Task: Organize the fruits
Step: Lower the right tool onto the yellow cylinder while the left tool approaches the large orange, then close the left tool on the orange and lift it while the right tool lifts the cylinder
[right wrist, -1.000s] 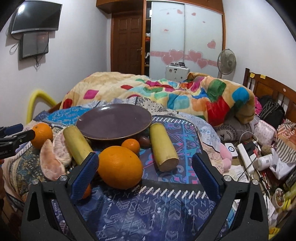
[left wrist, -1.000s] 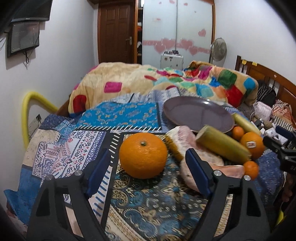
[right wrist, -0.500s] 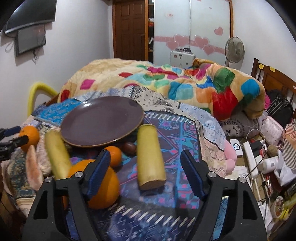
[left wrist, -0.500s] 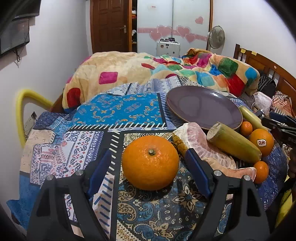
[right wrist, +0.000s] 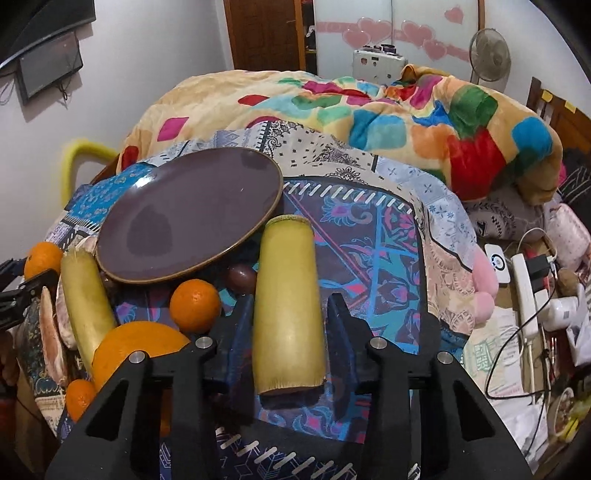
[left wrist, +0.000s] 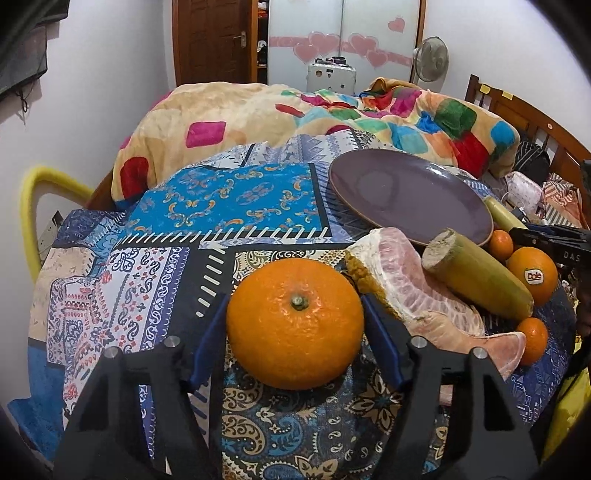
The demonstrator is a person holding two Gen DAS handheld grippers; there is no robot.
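The left gripper brackets the big orange near the bed's front left edge, a blue pad at each flank; the pads look to be touching the peel, though I cannot tell whether they squeeze yet. The fruit sits on the patchwork cover, so the likely aim is a side grip for a lift to the plate, which lies bare toward the middle of the bed, tipped up on fruit beneath its near rim. To the right of the orange lie pomelo wedges, a cane stub, a stickered orange and two small oranges toward the front right edge.

In the right view, the right gripper straddles a second cane lengthwise, jaws narrowed to its sides; the left pad seems in contact, a sliver of gap shows at the right one. Gripping it near the cut end would leave the far end heavy, so it may droop when raised. A dark egg-shaped fruit hides under the plate rim.

The cover is soft and uneven, so round fruit may roll. Behind lies a bright patched blanket, then a wooden door, heart-stickered wardrobe and a fan; a power strip and clutter sit off the bed's right edge
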